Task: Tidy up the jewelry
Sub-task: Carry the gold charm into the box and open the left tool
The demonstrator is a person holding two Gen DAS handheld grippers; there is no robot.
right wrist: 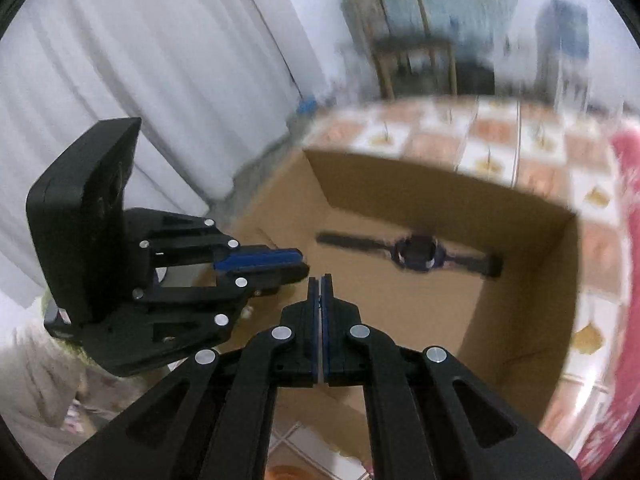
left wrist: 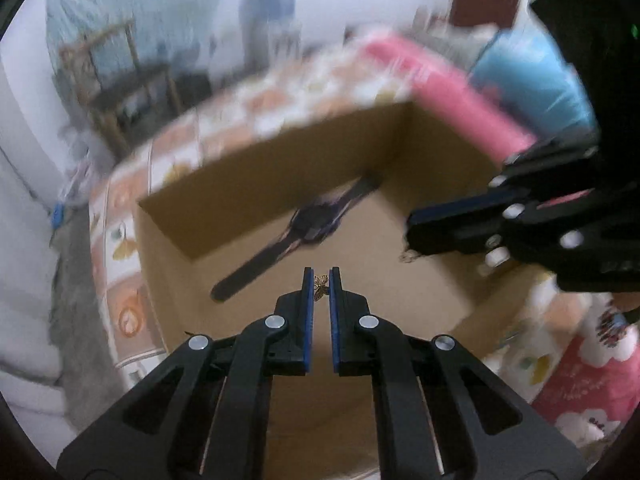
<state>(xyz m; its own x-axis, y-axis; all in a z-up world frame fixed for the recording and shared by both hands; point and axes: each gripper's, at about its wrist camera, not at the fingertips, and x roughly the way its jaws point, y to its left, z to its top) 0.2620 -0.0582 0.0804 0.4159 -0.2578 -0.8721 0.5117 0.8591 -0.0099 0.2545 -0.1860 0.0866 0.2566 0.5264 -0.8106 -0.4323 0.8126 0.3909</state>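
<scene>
An open cardboard box (left wrist: 280, 184) (right wrist: 400, 200) stands on a tiled-pattern tablecloth, and a dark wristwatch (left wrist: 312, 224) (right wrist: 416, 254) lies flat on its floor. Over the box's near part, my left gripper (left wrist: 321, 276) is shut on a small gold butterfly piece (left wrist: 321, 289) pinched at its fingertips. From the right wrist view the left gripper (right wrist: 300, 262) shows side-on at the left. My right gripper (right wrist: 320, 280) has its pads pressed together above the box. In the left wrist view the right gripper (left wrist: 412, 232) has a small silvery piece (left wrist: 408, 257) dangling from its tips. Both views are blurred by motion.
The patterned tablecloth (left wrist: 132, 208) (right wrist: 500, 140) surrounds the box. A pink roll (left wrist: 440, 92) and a blue bag (left wrist: 532, 80) lie behind the box at the right. A wooden chair (right wrist: 400, 40) stands beyond the table, and a white curtain (right wrist: 140, 60) hangs at the left.
</scene>
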